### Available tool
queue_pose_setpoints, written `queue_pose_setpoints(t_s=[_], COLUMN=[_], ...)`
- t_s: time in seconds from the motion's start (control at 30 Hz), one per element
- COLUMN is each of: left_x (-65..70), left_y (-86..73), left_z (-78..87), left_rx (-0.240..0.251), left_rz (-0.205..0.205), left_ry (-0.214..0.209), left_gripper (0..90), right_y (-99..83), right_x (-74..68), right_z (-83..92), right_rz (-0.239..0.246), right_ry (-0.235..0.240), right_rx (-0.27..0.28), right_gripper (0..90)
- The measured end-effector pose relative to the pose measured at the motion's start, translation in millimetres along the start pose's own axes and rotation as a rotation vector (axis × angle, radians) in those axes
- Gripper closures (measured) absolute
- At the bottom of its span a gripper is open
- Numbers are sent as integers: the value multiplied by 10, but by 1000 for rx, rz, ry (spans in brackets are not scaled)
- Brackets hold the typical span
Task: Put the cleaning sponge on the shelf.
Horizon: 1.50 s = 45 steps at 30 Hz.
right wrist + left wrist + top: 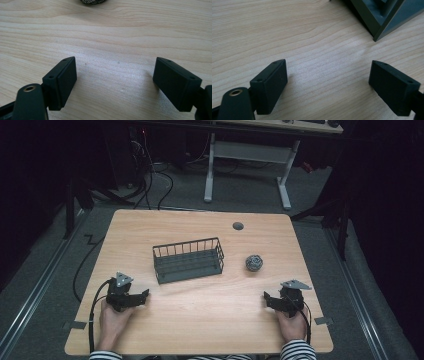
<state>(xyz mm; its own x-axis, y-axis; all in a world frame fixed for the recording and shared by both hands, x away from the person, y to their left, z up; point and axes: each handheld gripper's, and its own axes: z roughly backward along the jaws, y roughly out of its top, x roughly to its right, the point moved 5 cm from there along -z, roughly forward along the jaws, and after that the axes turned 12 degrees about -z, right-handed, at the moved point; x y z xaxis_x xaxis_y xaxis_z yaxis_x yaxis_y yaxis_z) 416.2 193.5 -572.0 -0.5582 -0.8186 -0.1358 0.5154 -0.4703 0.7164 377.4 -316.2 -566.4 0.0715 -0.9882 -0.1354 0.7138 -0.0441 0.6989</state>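
Right now both the left gripper (143, 296) and right gripper (267, 298) rest released, empty. Beyond the right one, right of the wire basket (188, 260), the steel-wool ball (254, 263) could roll off if nudged off-centre.

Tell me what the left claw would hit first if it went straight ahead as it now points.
Probably the wire basket: its corner lies ahead, a little right of the open left claw. Bare table lies between them; whether it would strike the corner or slip past it is hard to tell.
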Motion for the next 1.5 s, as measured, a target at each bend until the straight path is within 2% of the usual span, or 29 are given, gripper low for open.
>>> queue_pose_setpoints(t_s=[0.33,0.47,0.7,0.9,0.93,1.2,1.5], left_x=[-29,-50,-45,-33,-19,5,67], left_y=[1,4,8,31,45,69,266], left_z=[14,30,38,60,67,121,321], left_rx=[10,14,15,40,49,63,124], left_rz=[23,35,26,37,47,64,65], left_ry=[-4,-16,3,-11,-25,-52,-87], left_gripper=[203,258,259,252,242,232,204], right_y=[0,0,0,0,-1,-3,-5], right_x=[0,0,0,0,-1,-3,-6], right_z=[0,0,1,1,1,3,3], right_rz=[0,2,2,2,2,3,5], right_ry=[0,0,0,0,1,3,4], right_rx=[0,1,0,0,0,-1,0], right_gripper=[193,193,194,194,194,194,193])
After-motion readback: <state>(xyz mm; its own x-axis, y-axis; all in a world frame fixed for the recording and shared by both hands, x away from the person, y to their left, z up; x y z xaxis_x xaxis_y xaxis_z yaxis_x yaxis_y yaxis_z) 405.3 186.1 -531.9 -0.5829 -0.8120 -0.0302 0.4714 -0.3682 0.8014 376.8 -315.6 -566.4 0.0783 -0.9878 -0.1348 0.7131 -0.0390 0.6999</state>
